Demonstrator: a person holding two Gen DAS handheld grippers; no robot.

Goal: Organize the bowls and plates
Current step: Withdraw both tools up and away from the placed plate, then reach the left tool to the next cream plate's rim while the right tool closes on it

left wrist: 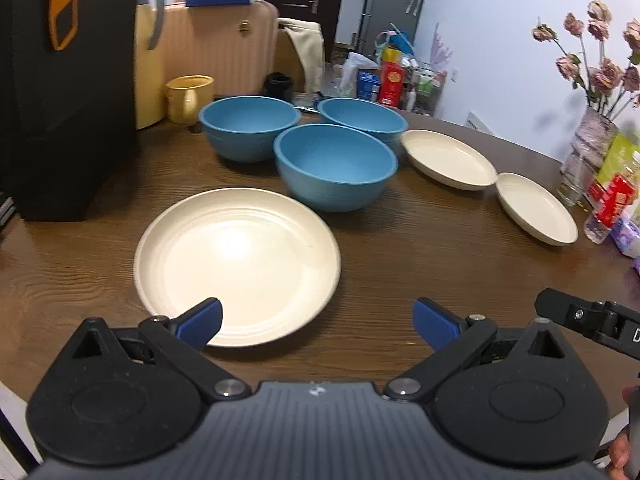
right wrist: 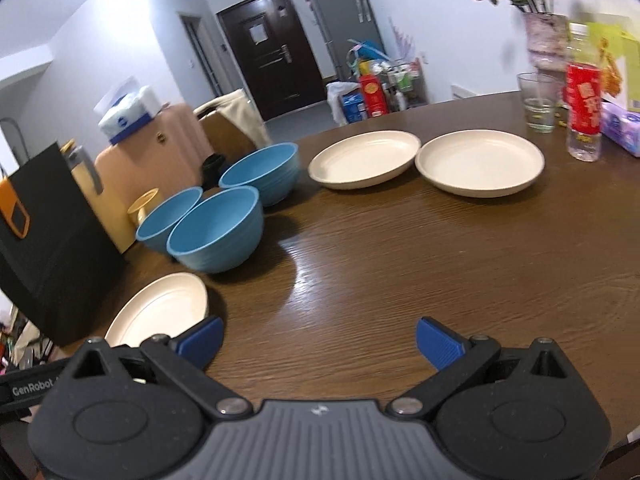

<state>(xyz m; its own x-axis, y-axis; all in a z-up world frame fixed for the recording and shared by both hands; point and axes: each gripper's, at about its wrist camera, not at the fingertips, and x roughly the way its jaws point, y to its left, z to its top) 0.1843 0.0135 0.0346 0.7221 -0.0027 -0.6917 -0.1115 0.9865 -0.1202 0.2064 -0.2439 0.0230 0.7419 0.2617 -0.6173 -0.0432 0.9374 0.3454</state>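
Bowls, three blue, stand upright, rims up, clustered far on the surface; cream plates lie flat. Left hand-held gripper and right hand-held gripper both gape, holding nothing.

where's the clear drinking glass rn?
The clear drinking glass stands at the table's far right edge in the right wrist view, between the flower vase and the red-labelled plastic bottle.

White walls — dark door, grey floor
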